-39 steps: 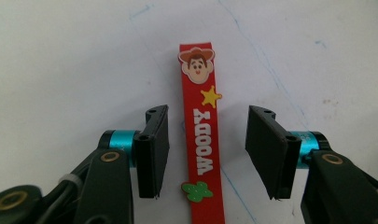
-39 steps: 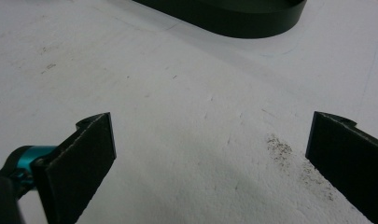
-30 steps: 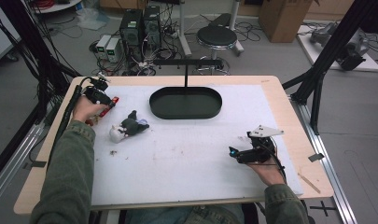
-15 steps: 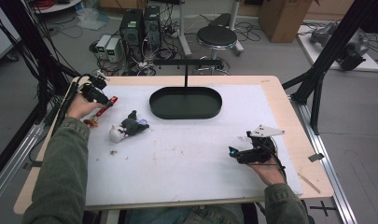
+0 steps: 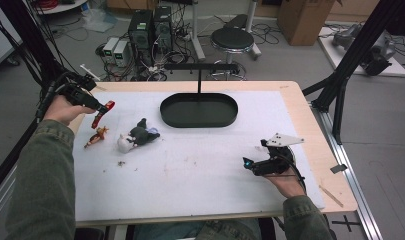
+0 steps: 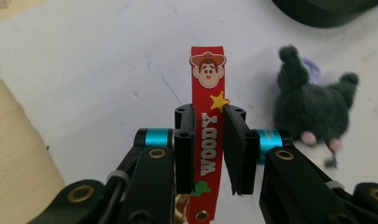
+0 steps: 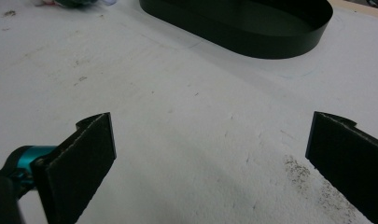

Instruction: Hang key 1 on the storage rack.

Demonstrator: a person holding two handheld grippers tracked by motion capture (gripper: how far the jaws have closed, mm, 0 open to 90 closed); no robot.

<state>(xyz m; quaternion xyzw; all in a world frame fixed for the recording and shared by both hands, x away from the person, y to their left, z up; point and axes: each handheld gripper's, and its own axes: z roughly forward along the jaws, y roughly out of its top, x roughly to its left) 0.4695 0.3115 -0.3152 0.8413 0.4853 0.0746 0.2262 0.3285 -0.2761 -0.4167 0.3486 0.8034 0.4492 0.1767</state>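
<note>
Left gripper [image 6: 209, 149] clamps a red rubber Woody strap [image 6: 207, 116] at the table's 10 o'clock.
Right gripper [image 7: 210, 158], jaws wide apart and empty, rests at 4 o'clock; dark grey plush toy [image 5: 140, 134] lies just beside the strap.

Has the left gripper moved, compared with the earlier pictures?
Yes. In the high view the left gripper, shut on the red strap, has moved farther left, away from the black tray, toward the table's left edge.
</note>
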